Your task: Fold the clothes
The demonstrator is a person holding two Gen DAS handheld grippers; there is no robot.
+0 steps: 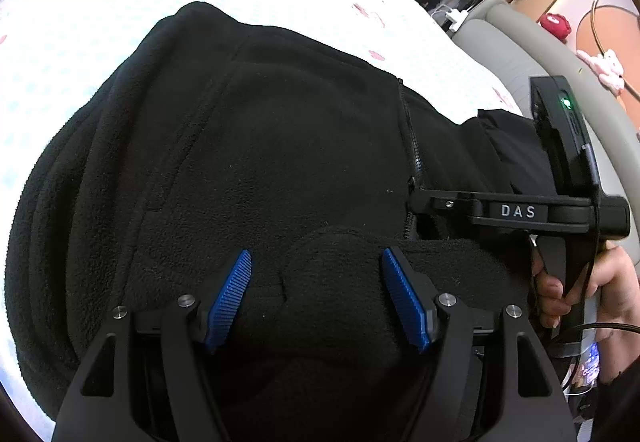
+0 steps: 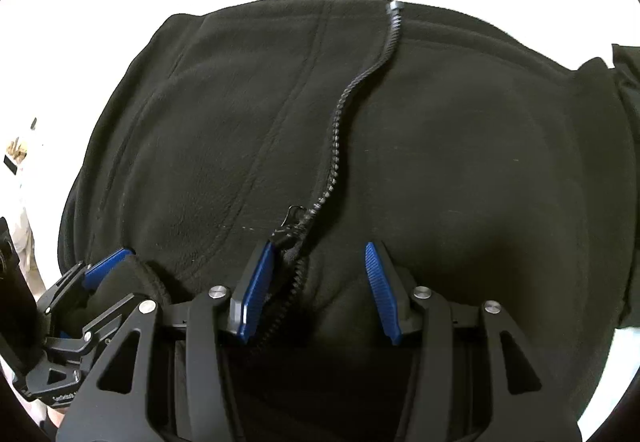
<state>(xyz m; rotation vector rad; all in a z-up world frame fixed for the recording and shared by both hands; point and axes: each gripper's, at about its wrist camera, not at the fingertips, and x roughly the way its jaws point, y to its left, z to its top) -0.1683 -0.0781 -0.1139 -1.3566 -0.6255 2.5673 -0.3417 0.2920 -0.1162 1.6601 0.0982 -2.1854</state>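
Item one, far left: bedsheet, white with pink print, carrying the whole job.

Item two: black fleece jacket, lying on the sheet, zip front up, part-folded and bunched at the near edge.

Item three: my left gripper, jaws wide, a rolled hump of fleece sitting between the blue pads; I cannot tell if they press on it.

Item four: zipper, running crookedly up the jacket's middle, its lower end against my right gripper's left pad.

Item five: my right gripper, jaws about half apart, straddling fleece and zipper, not clearly pinching.

Handling note: I judge both grippers should bite the same near edge through all layers, then lift level so the fold lands square.

Containers: none in view.
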